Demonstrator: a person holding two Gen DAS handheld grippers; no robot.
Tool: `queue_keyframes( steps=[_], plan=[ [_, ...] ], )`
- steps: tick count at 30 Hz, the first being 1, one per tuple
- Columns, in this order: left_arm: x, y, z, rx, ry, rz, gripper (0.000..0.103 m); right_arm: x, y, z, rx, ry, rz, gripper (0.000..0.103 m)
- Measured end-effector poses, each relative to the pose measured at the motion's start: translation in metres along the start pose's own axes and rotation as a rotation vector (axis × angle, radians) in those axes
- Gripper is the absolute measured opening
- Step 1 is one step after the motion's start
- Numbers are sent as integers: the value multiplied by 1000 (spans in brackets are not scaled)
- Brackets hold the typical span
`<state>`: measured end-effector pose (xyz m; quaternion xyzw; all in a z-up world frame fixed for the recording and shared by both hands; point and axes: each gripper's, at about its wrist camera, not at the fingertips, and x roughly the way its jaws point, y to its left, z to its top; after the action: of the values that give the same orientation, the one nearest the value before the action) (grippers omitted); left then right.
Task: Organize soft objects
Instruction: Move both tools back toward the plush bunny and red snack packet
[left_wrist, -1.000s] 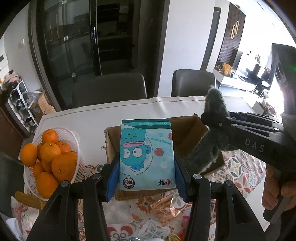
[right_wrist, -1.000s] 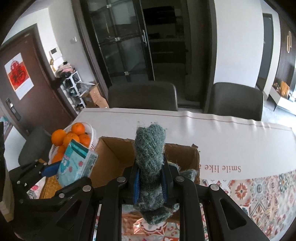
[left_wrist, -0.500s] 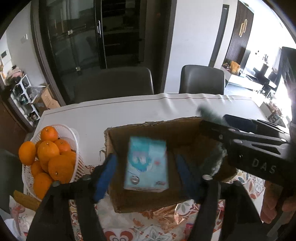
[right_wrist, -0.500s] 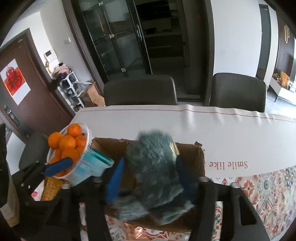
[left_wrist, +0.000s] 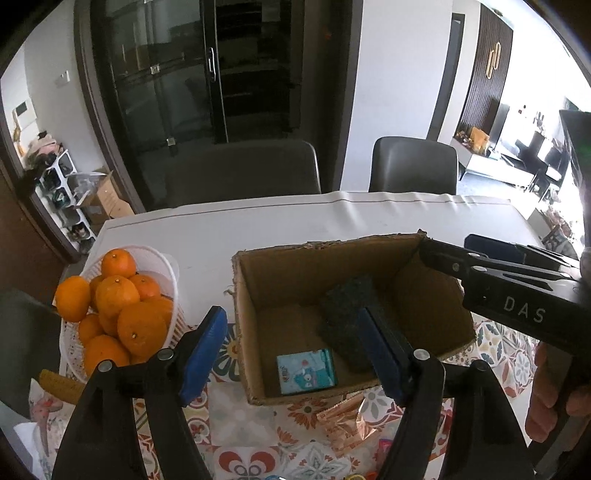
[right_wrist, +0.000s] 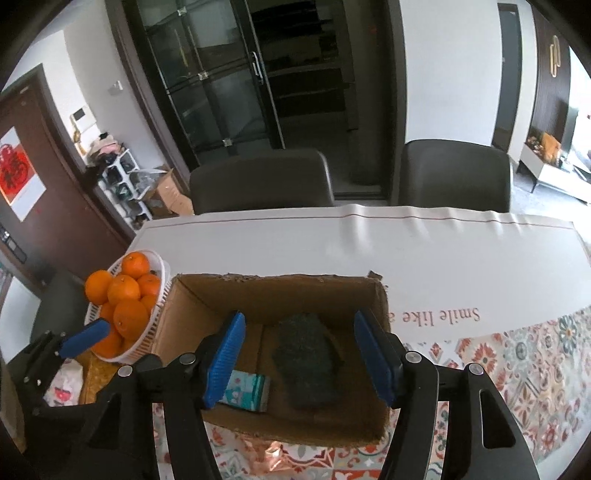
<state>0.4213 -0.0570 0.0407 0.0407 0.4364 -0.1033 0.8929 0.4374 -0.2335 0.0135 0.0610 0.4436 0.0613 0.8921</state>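
Observation:
An open cardboard box (left_wrist: 325, 246) (right_wrist: 273, 281) stands on the table. Inside it lie a light blue tissue pack (left_wrist: 306, 371) (right_wrist: 245, 391) at the near left and a dark grey-green fuzzy cloth (left_wrist: 345, 317) (right_wrist: 306, 362) to its right. My left gripper (left_wrist: 290, 317) hovers over the box's near left side; its jaws are opening with nothing between the pads. My right gripper (right_wrist: 300, 320) stands open above the box, empty, with the cloth lying below and free of its pads. In the left wrist view the right gripper's fingers (left_wrist: 480, 266) reach in over the box's right wall.
A white basket of oranges (left_wrist: 122, 314) (right_wrist: 125, 306) sits just left of the box. A crumpled copper foil wrapper (left_wrist: 343, 417) lies in front of it on the patterned cloth. Two dark chairs (right_wrist: 258, 181) stand behind the table. A hand (left_wrist: 546, 398) holds the right gripper's grip.
Both grippers opened. The tissue pack fell out of the left one and the fuzzy cloth out of the right one; both now lie on the box floor.

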Motion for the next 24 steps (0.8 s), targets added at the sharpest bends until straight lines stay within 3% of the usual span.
queue_keyframes(
  steps=[10, 19, 24],
  plan=[
    [-26, 2, -18, -12, -10, -1, 74, -28, 4, -20, -5, 5, -39, 63],
    [-61, 2, -46, -13, -36, -6, 86, -59, 6, -49, 10, -13, -83, 63],
    [-76, 2, -60, -2, -35, 13, 87, -69, 12, -66, 10, -3, -98, 63]
  ],
)
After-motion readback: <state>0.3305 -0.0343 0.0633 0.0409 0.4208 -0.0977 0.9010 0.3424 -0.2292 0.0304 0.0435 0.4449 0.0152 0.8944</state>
